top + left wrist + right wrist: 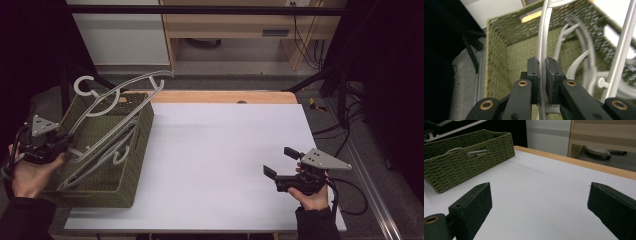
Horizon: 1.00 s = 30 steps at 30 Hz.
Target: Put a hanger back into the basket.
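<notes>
A green woven basket (141,142) stands at the left end of the white table (215,150), with several grey plastic hangers (107,150) in it. One grey hanger (140,79) is tilted up out of the basket, its hook end high over the far rim. My left gripper (64,141) is at the basket's left wall. In the left gripper view my left gripper (542,65) is shut on that hanger's thin bar (544,32), above the basket's inside (499,50). My right gripper (280,161) hovers open over the table's right part, nothing between its jaws (540,195). The basket (469,165) lies far to its left.
A wooden strip (225,96) runs along the table's far edge. Beyond it stand a white cabinet (125,35) and a wooden desk (240,25). Cables (350,195) trail over the floor at the right. The white surface between basket and right gripper is bare.
</notes>
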Available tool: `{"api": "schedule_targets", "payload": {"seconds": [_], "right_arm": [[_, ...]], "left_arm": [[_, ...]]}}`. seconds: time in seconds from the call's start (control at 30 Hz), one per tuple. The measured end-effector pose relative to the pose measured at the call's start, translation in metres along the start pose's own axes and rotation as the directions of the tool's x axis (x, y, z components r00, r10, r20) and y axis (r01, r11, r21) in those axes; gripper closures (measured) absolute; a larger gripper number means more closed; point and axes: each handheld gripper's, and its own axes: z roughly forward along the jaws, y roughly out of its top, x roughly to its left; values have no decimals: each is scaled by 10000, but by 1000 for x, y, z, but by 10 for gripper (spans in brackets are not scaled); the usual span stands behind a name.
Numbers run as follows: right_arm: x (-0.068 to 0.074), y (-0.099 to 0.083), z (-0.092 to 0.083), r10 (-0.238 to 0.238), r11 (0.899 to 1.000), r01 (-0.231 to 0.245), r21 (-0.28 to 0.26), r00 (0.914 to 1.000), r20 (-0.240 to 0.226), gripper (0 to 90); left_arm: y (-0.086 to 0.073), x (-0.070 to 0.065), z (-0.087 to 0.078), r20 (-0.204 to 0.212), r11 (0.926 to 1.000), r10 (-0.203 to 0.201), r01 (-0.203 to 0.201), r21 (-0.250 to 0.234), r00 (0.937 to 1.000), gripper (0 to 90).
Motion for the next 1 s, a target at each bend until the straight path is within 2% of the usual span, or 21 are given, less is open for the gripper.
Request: {"api": "schedule_targets", "payload": {"seconds": [0.3, 0.6, 0.73, 1.0], "right_arm": [[0, 0, 1, -29, 10000, 29, 52, 10000, 26, 58], [1, -1, 1, 12, 10000, -12, 85, 10000, 29, 58], [0, -1, 2, -31, 10000, 31, 80, 10000, 16, 58], [1, -1, 2, 0, 9999, 0, 117, 10000, 23, 58]], "left_arm": [[-21, 23, 7, -571, 9990, 75, -50, 433, 9983, 829], [-36, 34, 17, -651, 9964, -159, 212, 825, 9978, 828], [-41, 38, 19, -684, 9941, -104, 178, 1071, 9976, 828], [-48, 47, 21, -791, 9930, -4, 98, 1179, 9969, 828]]}}
